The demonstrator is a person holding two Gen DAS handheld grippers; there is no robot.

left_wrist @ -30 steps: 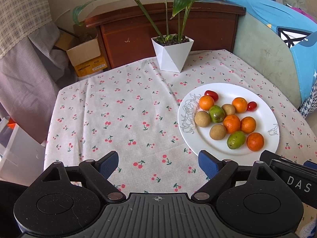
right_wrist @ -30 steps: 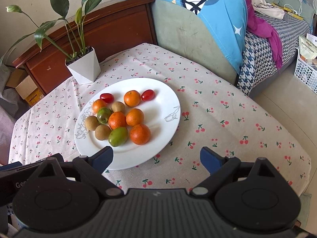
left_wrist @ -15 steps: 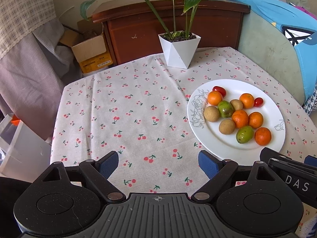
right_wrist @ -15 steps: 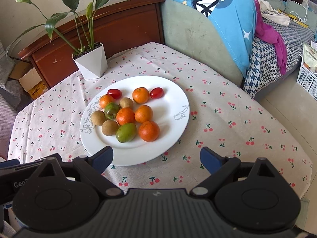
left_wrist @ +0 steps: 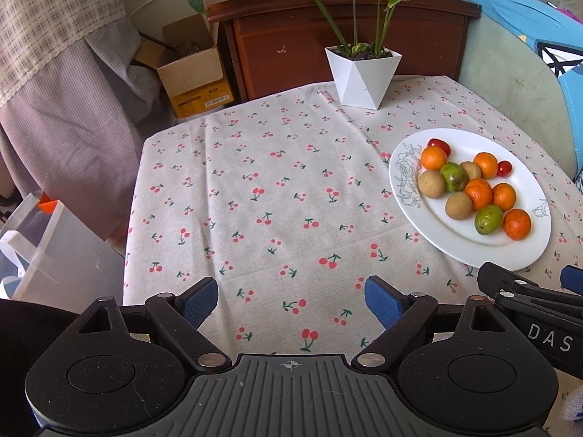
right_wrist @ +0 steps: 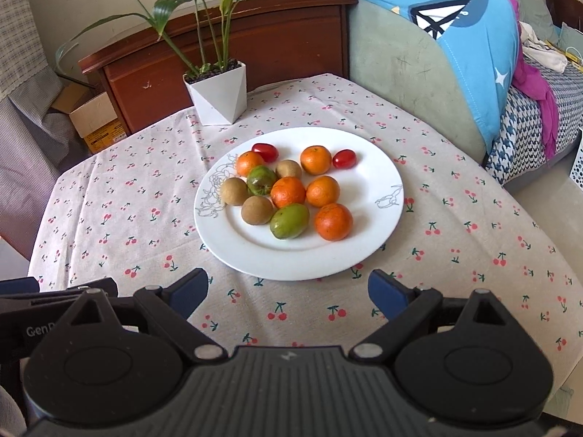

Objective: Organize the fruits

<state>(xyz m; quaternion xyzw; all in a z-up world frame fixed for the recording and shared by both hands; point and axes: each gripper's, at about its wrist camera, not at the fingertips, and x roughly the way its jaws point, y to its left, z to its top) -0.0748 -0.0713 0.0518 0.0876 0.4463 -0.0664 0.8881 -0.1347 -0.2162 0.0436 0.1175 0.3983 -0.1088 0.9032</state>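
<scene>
A white plate (right_wrist: 364, 255) sits on the cherry-print tablecloth (right_wrist: 455, 200) and holds several mixed fruits: oranges (right_wrist: 333, 221), two green fruits (right_wrist: 289, 221), brown round fruits (right_wrist: 257, 210) and two red tomatoes (right_wrist: 344, 158). The plate also shows in the left wrist view (left_wrist: 437, 233), to the right. My right gripper (right_wrist: 288, 293) is open and empty just in front of the plate's near rim. My left gripper (left_wrist: 291, 300) is open and empty over bare cloth, left of the plate.
A white potted plant (left_wrist: 362, 76) stands at the table's far edge before a wooden headboard (right_wrist: 255, 43). A cardboard box (left_wrist: 193, 69) and a plastic bin (left_wrist: 47, 255) lie off the table's left. A bed with blue bedding (right_wrist: 473, 36) lies to the right.
Both views have shifted: the plate now sits further right in the left wrist view and more centred and closer in the right wrist view. Both grippers stay open.
</scene>
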